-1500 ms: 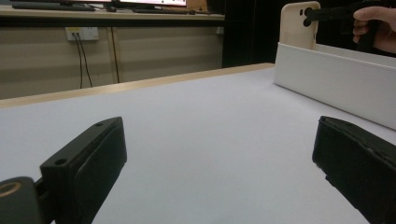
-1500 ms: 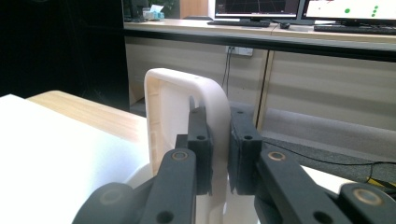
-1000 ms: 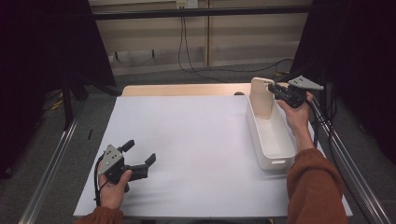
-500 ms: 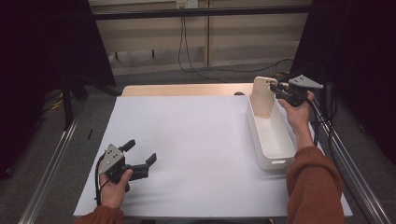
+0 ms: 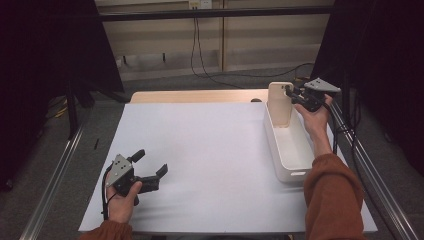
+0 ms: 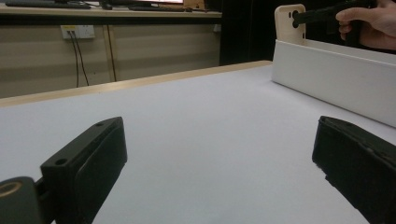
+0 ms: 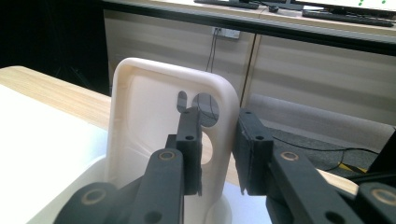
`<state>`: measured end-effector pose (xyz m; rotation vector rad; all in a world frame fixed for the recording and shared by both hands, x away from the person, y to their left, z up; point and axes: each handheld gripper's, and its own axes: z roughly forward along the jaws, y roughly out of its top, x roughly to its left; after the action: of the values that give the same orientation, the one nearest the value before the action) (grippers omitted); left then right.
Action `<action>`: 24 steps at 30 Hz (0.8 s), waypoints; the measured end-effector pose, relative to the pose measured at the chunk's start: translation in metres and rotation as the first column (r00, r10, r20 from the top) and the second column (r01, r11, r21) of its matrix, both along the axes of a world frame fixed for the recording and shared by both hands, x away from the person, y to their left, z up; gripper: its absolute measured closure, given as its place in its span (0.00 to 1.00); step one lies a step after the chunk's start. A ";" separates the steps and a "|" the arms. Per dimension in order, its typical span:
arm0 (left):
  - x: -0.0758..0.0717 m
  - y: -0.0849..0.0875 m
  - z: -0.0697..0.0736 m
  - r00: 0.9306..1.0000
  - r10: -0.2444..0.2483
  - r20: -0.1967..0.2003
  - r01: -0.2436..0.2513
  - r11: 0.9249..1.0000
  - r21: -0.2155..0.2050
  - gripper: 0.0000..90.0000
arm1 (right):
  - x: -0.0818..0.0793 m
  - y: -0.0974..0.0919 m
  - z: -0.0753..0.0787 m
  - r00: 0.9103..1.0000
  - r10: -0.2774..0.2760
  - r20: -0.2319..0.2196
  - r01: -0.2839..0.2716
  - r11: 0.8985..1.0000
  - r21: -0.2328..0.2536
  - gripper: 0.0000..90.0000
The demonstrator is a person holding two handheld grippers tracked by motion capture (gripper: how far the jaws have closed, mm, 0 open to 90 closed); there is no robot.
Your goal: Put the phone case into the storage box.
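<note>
The right tongs [image 5: 291, 93] are clenched on the edge of a cream phone case [image 5: 279, 103], one jaw inside its shell and one outside, holding it upright at the far end of a white tray [image 5: 290, 150] that lies along the table's [image 5: 210, 150] right edge. The left tongs [image 5: 150, 167] are released, jaws spread wide, low over the table near its front left corner.
</note>
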<state>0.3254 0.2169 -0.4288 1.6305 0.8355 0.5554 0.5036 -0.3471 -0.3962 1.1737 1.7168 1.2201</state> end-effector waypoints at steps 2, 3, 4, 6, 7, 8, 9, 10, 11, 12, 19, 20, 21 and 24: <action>0.000 0.000 0.000 1.000 0.001 0.000 -0.001 1.000 0.000 0.04 | 0.001 0.000 0.000 1.000 -0.002 0.001 0.002 1.000 0.000 0.82; 0.001 0.000 0.000 1.000 -0.002 0.002 0.002 1.000 0.004 0.04 | 0.001 -0.001 -0.001 1.000 -0.001 0.002 0.001 1.000 0.003 0.81; 0.001 0.000 0.000 1.000 -0.003 0.003 0.003 1.000 0.007 0.04 | 0.002 -0.001 -0.002 1.000 -0.004 0.003 0.004 1.000 0.003 0.81; 0.001 0.000 0.000 1.000 -0.003 0.002 0.003 1.000 0.003 0.04 | 0.003 -0.001 -0.002 1.000 -0.004 0.000 0.004 1.000 0.003 0.81; 0.001 0.000 0.000 1.000 -0.002 0.002 0.002 1.000 0.004 0.04 | 0.004 -0.001 -0.002 1.000 -0.005 -0.002 0.005 1.000 0.004 0.80; 0.001 0.000 0.000 1.000 -0.002 0.002 0.002 1.000 0.004 0.04 | 0.004 -0.001 -0.002 1.000 -0.004 -0.002 0.004 1.000 -0.001 0.80; 0.001 0.000 0.000 1.000 -0.002 0.004 0.002 1.000 0.007 0.04 | 0.005 0.000 -0.001 1.000 -0.002 -0.003 0.002 1.000 -0.002 0.80; 0.000 0.000 0.000 1.000 0.001 0.003 -0.001 1.000 0.005 0.04 | 0.005 0.000 -0.001 1.000 -0.004 -0.002 0.004 1.000 -0.002 0.80; 0.000 0.000 0.000 1.000 -0.001 0.005 0.001 1.000 0.006 0.04 | 0.005 0.000 -0.001 1.000 -0.005 -0.003 0.005 1.000 -0.002 0.79; 0.000 0.000 0.000 1.000 0.000 0.003 0.000 1.000 0.007 0.04 | 0.005 0.000 -0.001 1.000 -0.006 -0.004 0.006 1.000 -0.001 0.79; 0.001 0.001 0.000 1.000 0.002 0.002 -0.002 1.000 0.006 0.04 | 0.008 -0.002 -0.003 1.000 -0.016 -0.003 0.016 1.000 0.011 0.78; 0.001 0.001 0.000 1.000 0.002 0.003 -0.002 1.000 0.006 0.04 | 0.008 -0.002 -0.003 1.000 -0.017 -0.003 0.017 1.000 0.012 0.78; 0.001 0.001 0.000 1.000 0.000 0.005 0.000 1.000 0.009 0.04 | 0.008 -0.002 -0.003 1.000 -0.018 -0.005 0.018 1.000 0.014 0.77; 0.001 0.001 0.000 1.000 0.002 0.003 -0.002 1.000 0.006 0.04 | 0.008 -0.003 -0.003 1.000 -0.021 -0.003 0.021 1.000 0.012 0.77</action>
<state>0.3260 0.2177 -0.4288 1.6342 0.8346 0.5622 0.5117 -0.3497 -0.3993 1.1983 1.6975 1.2181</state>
